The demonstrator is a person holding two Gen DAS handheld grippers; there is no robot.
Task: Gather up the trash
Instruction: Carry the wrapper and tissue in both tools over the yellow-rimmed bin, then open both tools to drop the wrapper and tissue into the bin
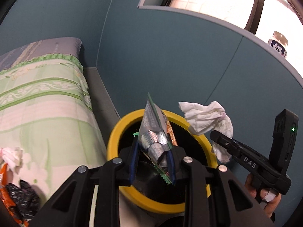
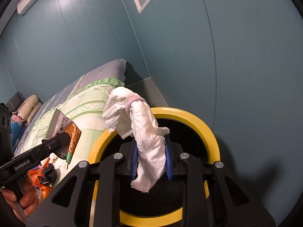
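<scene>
- Snack wrapper [image 1: 155, 134] sitting pinched in the left gripper [image 1: 152, 157], hanging over the mouth of the yellow-rimmed bin [image 1: 113, 132]; likely handling as light, crinkly foil, slick on its silver face, best taken near the crumpled middle where it is already bunched.
- Pointing up and slightly away, long axis running from the serrated lower edge between the pads to the sealed top edge above the bin's far rim.
- Crumpled tissue [image 2: 145, 132] being pinched in the right gripper [image 2: 151, 160], over the same bin [image 2: 208, 124]; probably soft, nearly weightless, tearing easily, clinging rather than dropping cleanly.
- Standing roughly upright, long axis vertical, a loose flap folding left at the top and a ragged tail trailing below the pads; a pale band seeming to circle its upper part.
- Both grippers closed on their loads, neither one spread.
- Lying on the bed [image 1: 47, 102] beside the bin: another tissue wad [image 1: 12, 157], an orange wrapper [image 1: 3, 179] and a black bag [image 1: 24, 198], not yet collected.
</scene>
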